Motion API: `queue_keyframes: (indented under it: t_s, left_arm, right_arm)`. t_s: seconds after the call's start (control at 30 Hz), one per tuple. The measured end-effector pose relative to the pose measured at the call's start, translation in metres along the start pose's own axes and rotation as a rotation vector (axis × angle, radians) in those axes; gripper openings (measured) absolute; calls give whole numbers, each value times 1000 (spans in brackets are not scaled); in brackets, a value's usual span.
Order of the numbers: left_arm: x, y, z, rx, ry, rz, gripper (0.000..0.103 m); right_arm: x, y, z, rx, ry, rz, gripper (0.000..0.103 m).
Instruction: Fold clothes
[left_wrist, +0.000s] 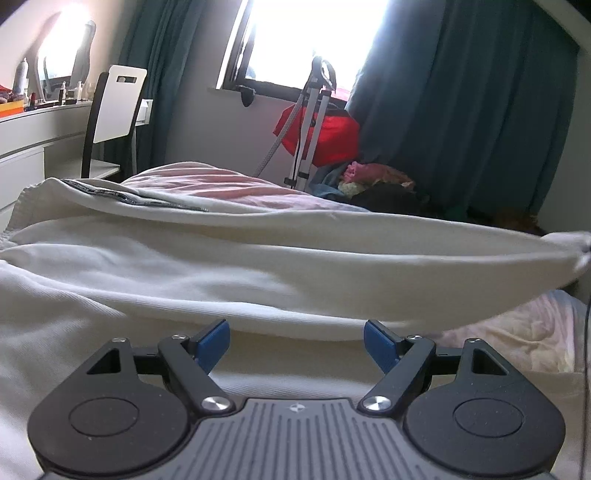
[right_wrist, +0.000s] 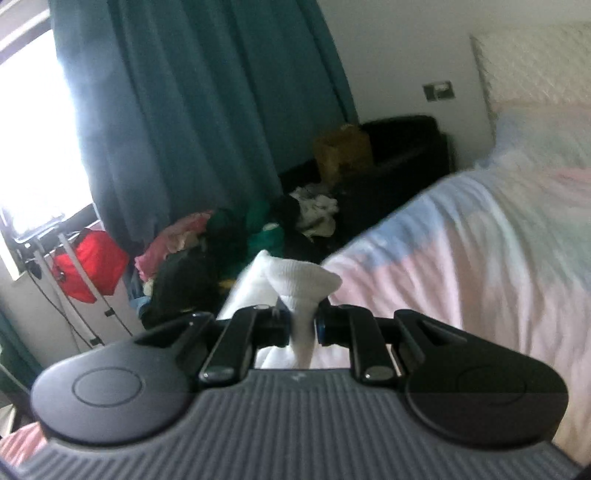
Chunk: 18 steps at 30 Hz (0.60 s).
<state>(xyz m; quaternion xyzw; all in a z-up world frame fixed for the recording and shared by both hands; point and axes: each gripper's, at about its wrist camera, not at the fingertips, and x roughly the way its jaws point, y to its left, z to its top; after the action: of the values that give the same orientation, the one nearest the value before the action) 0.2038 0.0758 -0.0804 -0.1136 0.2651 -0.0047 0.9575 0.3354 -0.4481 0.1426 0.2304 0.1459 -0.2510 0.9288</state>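
Note:
A white garment (left_wrist: 184, 258) lies spread on the bed in the left wrist view, its far edge lifted and pulled taut toward the right. My left gripper (left_wrist: 295, 343) is open, its blue pads (left_wrist: 212, 345) apart just above the near part of the cloth, holding nothing. My right gripper (right_wrist: 301, 325) is shut on a bunched corner of the white garment (right_wrist: 299, 284), which sticks up between the fingers above the bed.
The bed has a pink and pale blue cover (right_wrist: 461, 266). A pile of clothes (right_wrist: 229, 236) lies on the floor by the teal curtains (right_wrist: 203, 110). A red bag (left_wrist: 325, 133) hangs on a metal stand (left_wrist: 310, 122). A white chair (left_wrist: 114, 110) and desk stand at left.

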Motion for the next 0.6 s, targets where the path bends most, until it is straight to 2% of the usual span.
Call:
queue_keyframes:
  t_s: [0.2,0.3,0.37,0.53,0.6]
  left_arm:
    - [0,-3,0,22,-5,-3,81]
    - [0,-3,3,34,-12,0,81]
    - [-1,-3,5,35,-15,2,81]
    - [-7,-8,8,52,-37,1,81]
    - [-8,-10,7,60,-39,3,81]
  right_arm:
    - [6,-74,-77,75,127,-79,16]
    - [5,-98,-102,101,165,-88,16]
    - [-1,-98,-100,112,150,-66,16]
    - [-17,-81,-62,77,60,-11,16]
    - [-21,-86,-60,87,46,-3,16]
